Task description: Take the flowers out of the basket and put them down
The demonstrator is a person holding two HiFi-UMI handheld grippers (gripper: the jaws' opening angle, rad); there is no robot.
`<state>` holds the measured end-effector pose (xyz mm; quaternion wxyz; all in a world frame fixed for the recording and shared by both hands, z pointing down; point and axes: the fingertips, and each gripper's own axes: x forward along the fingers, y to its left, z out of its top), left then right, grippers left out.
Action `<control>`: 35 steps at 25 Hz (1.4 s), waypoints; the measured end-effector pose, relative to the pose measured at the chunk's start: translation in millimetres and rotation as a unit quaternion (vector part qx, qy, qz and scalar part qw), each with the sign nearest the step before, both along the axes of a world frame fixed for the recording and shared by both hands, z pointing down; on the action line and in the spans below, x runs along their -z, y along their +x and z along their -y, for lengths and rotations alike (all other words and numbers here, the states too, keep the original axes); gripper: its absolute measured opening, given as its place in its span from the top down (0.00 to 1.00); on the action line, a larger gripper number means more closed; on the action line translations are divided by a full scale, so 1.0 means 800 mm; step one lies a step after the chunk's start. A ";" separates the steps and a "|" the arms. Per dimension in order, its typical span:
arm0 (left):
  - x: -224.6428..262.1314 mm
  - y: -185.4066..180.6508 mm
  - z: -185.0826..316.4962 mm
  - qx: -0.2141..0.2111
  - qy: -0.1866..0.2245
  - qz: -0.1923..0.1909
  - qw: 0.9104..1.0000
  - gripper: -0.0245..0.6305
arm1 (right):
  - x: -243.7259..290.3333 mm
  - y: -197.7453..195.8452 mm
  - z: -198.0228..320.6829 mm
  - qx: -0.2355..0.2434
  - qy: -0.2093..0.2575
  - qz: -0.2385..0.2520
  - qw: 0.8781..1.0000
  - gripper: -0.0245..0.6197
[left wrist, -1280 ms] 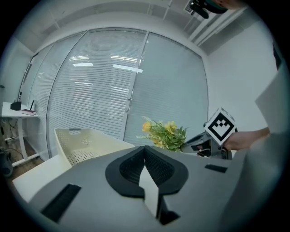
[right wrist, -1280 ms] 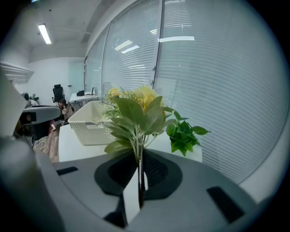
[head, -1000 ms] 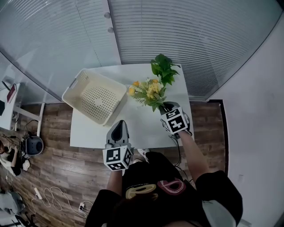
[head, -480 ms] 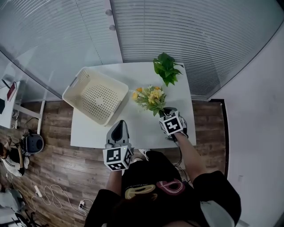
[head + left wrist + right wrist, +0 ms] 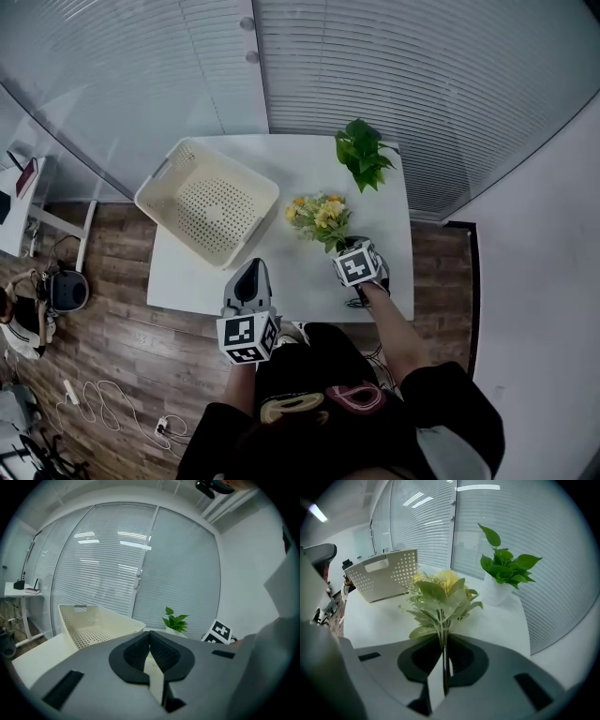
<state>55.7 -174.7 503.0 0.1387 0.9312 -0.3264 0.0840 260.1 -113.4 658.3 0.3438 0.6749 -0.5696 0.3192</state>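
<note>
Bench (image 5: 192,281): white, bare under the bouquet.
Right tool (image 5: 345,247): jaws clamped on the flower stems; the nearer hand.
Flowers (image 5: 319,214): out of the basket (image 5: 150,192), long axis running from this tool toward the blinds (image 5: 422,75); contact with the bench unclear.
Left tool (image 5: 249,277): closed, empty, at the near edge.
</note>
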 end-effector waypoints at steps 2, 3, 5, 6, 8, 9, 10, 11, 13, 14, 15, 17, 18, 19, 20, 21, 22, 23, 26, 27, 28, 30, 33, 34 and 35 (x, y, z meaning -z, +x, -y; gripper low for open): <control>0.000 -0.005 0.005 0.009 -0.003 0.000 1.000 0.94 | -0.004 -0.001 0.002 0.003 -0.005 -0.002 1.000 0.90; 0.001 -0.009 0.007 0.013 -0.004 0.001 1.000 0.94 | -0.005 -0.002 0.003 0.002 -0.006 -0.001 1.000 0.90; 0.002 -0.013 0.010 0.017 -0.005 0.003 1.000 0.94 | -0.008 -0.003 0.006 0.000 -0.008 -0.001 1.000 0.90; 0.001 -0.014 0.010 0.019 -0.006 0.003 1.000 0.94 | -0.010 -0.002 0.007 -0.001 -0.008 0.000 1.000 0.90; -0.001 -0.014 0.012 0.022 -0.007 0.005 1.000 0.94 | -0.015 0.000 0.010 0.000 -0.007 0.003 1.000 0.90; -0.003 -0.014 0.014 0.025 -0.007 0.005 1.000 0.94 | -0.018 0.001 0.011 0.002 -0.006 0.005 1.000 0.90; -0.004 -0.014 0.015 0.028 -0.008 0.005 1.000 0.94 | -0.022 0.001 0.012 0.005 -0.007 0.006 1.000 0.90; -0.005 -0.015 0.016 0.031 -0.008 0.006 0.999 0.94 | -0.025 0.001 0.012 0.007 -0.008 0.006 1.000 0.89; -0.005 -0.018 0.017 0.035 -0.008 0.005 0.999 0.94 | -0.032 0.000 0.010 0.008 -0.013 0.009 1.000 0.89; -0.005 -0.019 0.017 0.037 -0.008 0.004 0.999 0.94 | -0.035 -0.001 0.009 0.007 -0.016 0.011 1.000 0.88; -0.005 -0.020 0.017 0.039 -0.009 0.003 0.999 0.94 | -0.036 -0.002 0.008 0.007 -0.019 0.013 1.000 0.87; -0.008 -0.024 0.018 0.045 -0.014 0.005 0.999 0.94 | -0.036 -0.003 0.005 0.006 -0.023 0.022 0.999 0.83; -0.009 -0.026 0.018 0.049 -0.016 0.006 0.999 0.94 | -0.039 -0.005 0.004 0.005 -0.025 0.030 0.999 0.82; -0.011 -0.028 0.019 0.052 -0.018 0.006 0.998 0.94 | -0.042 -0.006 0.002 0.004 -0.026 0.040 0.999 0.80; -0.012 -0.030 0.018 0.054 -0.019 0.007 0.998 0.94 | -0.046 -0.009 0.000 0.002 -0.026 0.050 0.998 0.79; -0.013 -0.031 0.018 0.054 -0.020 0.007 0.998 0.94 | -0.048 -0.011 -0.002 0.000 -0.025 0.059 0.998 0.75; -0.013 -0.032 0.017 0.054 -0.020 0.007 0.998 0.94 | -0.049 -0.015 -0.003 -0.001 -0.023 0.069 0.997 0.73; -0.013 -0.033 0.016 0.053 -0.019 0.007 0.998 0.94 | -0.049 -0.019 -0.005 0.000 -0.021 0.079 0.997 0.71; -0.011 -0.035 0.014 0.053 -0.018 0.006 0.998 0.94 | -0.047 -0.034 -0.007 0.015 -0.025 0.111 0.993 0.61; -0.011 -0.035 0.013 0.053 -0.017 0.005 0.998 0.94 | -0.045 -0.037 -0.006 0.018 -0.025 0.118 0.993 0.58; -0.010 -0.036 0.012 0.053 -0.017 0.005 0.998 0.94 | -0.043 -0.038 -0.006 0.015 -0.020 0.122 0.992 0.56; -0.010 -0.036 0.009 0.051 -0.016 0.004 0.999 0.94 | -0.038 -0.039 -0.007 0.006 -0.006 0.127 0.992 0.53; -0.008 -0.039 0.006 0.052 -0.016 0.001 0.999 0.94 | -0.029 -0.043 -0.008 0.002 0.012 0.137 0.990 0.49; -0.008 -0.039 0.005 0.052 -0.016 0.000 0.999 0.94 | -0.025 -0.044 -0.008 0.000 0.018 0.141 0.990 0.49; -0.008 -0.039 0.004 0.051 -0.015 -0.001 0.999 0.94 | -0.020 -0.045 -0.009 -0.002 0.026 0.144 0.989 0.49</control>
